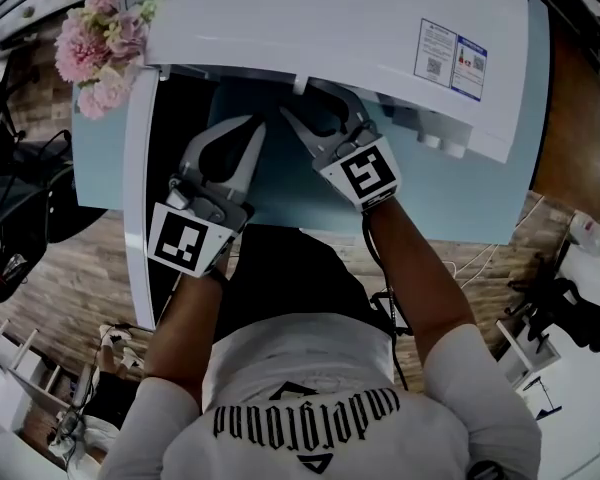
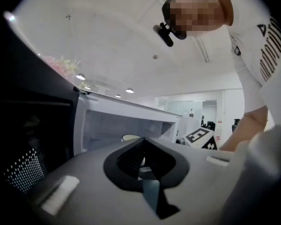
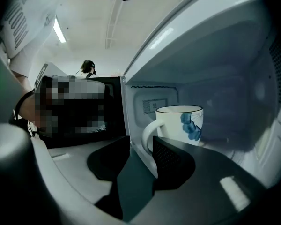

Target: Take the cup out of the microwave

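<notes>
Listing the piece to be lifted: one cup, white glazed ceramic with a dark rim line and a blue flower print. It stands upright on the floor of the microwave cavity, near the open front, with its loop handle turned toward us. We judge it stiff, fairly heavy for its size, smooth and slippery on the glaze, and liable to chip against the cavity frame. Whether it holds liquid we cannot tell, so we would keep it level. Best hold, in our judgement: across the handle loop, or one jaw inside the rim and one outside. The round wall looks too broad and slick for a sure pinch. The right gripper sits at the cavity mouth, jaws spread and pinching nothing, the handle just beyond their tips. The left gripper sits beside it, facing the cavity from the side of the swung-open door, jaws pressed together and empty. The microwave rests on a pale blue desk.
</notes>
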The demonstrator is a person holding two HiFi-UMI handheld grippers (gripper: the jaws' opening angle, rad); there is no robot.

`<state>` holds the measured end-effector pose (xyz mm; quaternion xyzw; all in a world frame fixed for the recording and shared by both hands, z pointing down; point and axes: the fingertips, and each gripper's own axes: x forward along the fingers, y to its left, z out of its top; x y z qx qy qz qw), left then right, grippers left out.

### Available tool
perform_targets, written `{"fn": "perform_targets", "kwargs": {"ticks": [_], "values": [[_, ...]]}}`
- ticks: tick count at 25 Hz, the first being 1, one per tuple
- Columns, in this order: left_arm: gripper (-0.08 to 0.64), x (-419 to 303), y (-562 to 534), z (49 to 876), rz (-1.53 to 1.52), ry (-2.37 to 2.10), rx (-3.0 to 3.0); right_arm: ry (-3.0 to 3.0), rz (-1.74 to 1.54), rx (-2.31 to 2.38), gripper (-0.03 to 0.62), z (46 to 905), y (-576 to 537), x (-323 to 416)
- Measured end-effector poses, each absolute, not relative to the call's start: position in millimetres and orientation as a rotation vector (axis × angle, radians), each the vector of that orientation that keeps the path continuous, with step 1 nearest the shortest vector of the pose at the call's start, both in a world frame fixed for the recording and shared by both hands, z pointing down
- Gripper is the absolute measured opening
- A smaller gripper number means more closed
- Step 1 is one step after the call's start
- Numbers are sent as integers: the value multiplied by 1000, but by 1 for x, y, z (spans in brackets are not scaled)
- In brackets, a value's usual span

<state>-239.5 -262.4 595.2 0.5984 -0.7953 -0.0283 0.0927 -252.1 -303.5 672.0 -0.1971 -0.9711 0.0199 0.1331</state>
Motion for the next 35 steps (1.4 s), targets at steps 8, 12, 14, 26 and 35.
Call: {"fn": "perform_targets", "kwargs": {"ticks": [8, 12, 14, 26, 35], "values": [[51, -235, -265, 599, -111, -2310, 1778, -2850, 7, -552, 119, 666, -298, -265], [51, -234, -264, 602, -118, -2302, 1777, -2871, 24, -521, 54, 666, -300, -271], [51, -235, -264, 604, -119, -2298, 1772, -2873, 33, -529, 52, 666, -300, -274], [51, -235, -262, 601, -98, -2303, 1779, -2898, 40, -528, 46, 655, -296, -262], [51, -207, -258, 580, -100, -2304, 1817, -2919, 36, -531, 46, 632, -281, -220]]}}
